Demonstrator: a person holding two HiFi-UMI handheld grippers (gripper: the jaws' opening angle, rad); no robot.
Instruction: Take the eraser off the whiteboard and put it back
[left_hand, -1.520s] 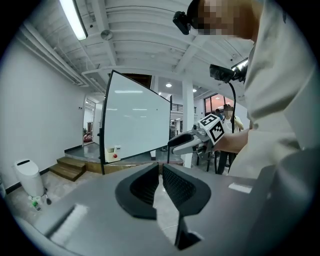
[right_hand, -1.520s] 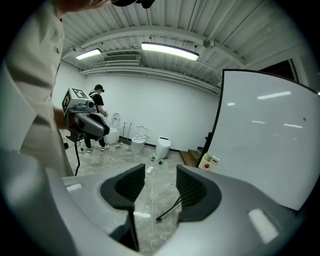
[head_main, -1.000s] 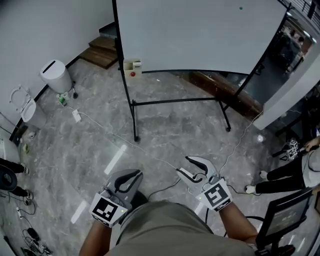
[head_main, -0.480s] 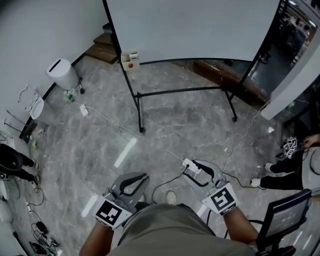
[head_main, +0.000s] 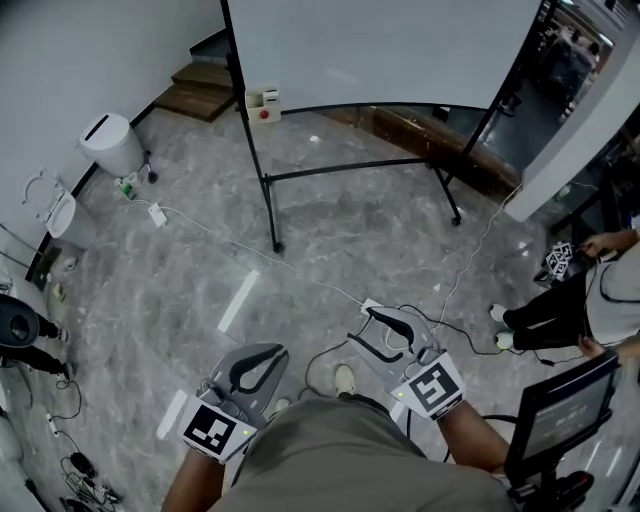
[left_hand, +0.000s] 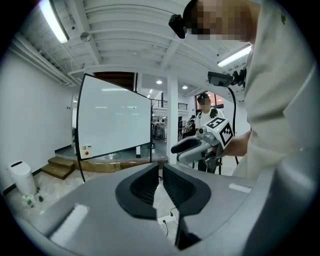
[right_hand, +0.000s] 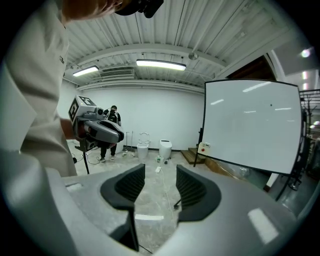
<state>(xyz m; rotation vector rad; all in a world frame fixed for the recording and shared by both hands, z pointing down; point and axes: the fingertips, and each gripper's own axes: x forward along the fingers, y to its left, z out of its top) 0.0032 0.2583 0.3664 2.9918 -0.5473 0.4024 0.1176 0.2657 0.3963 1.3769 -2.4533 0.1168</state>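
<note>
The whiteboard (head_main: 380, 50) stands on a black wheeled frame at the far end of the marble floor. A small cream block with a red dot, apparently the eraser (head_main: 263, 103), sits at its lower left corner; it also shows as the eraser (left_hand: 86, 149) and the eraser (right_hand: 203, 148). Both grippers are held low by my waist, far from the board. My left gripper (head_main: 262, 352) is shut, its jaws nearly touching with nothing between them (left_hand: 160, 172). My right gripper (head_main: 378, 332) is open and holds nothing (right_hand: 160, 175).
White cables (head_main: 300, 285) and a power strip (head_main: 372, 305) cross the floor between me and the board. A white bin (head_main: 110, 145) and wooden steps (head_main: 205, 90) lie at the left. A person (head_main: 600, 290) and a monitor on a stand (head_main: 560, 420) are at the right.
The head view has shifted a little and the whiteboard sits slightly differently in the frame. Both grippers stay low by my waist with their jaws unchanged.
</note>
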